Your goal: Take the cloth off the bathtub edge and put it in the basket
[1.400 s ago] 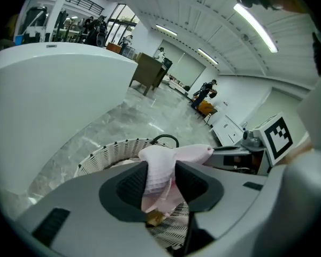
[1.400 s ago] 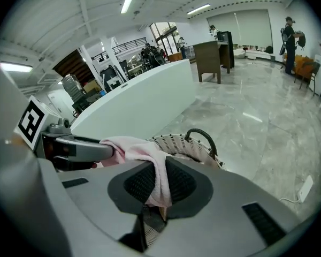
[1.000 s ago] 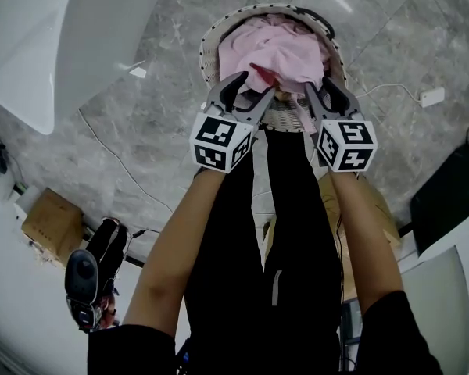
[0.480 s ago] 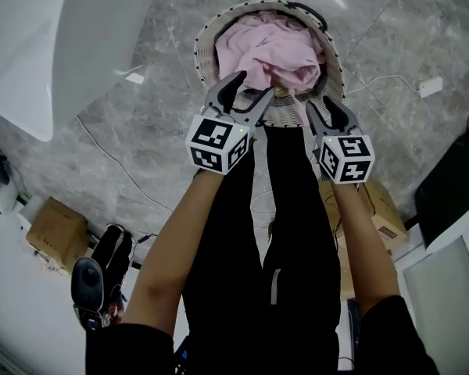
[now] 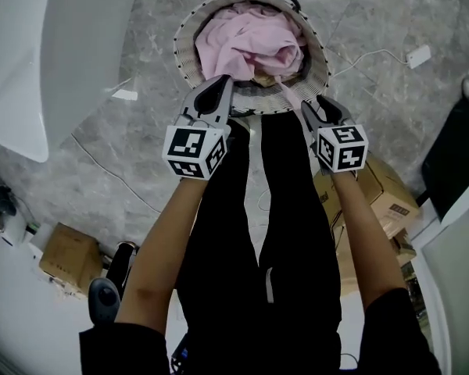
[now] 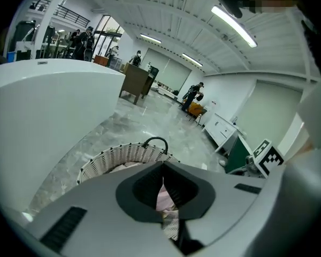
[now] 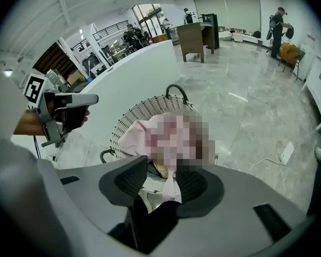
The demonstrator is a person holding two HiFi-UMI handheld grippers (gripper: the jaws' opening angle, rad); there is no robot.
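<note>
Now the crumpled pink cloth lies in the round white woven basket, and both tools sit further back from it than a second ago, the left tool just closed on nothing, the right tool wide, gripping nothing.
</note>
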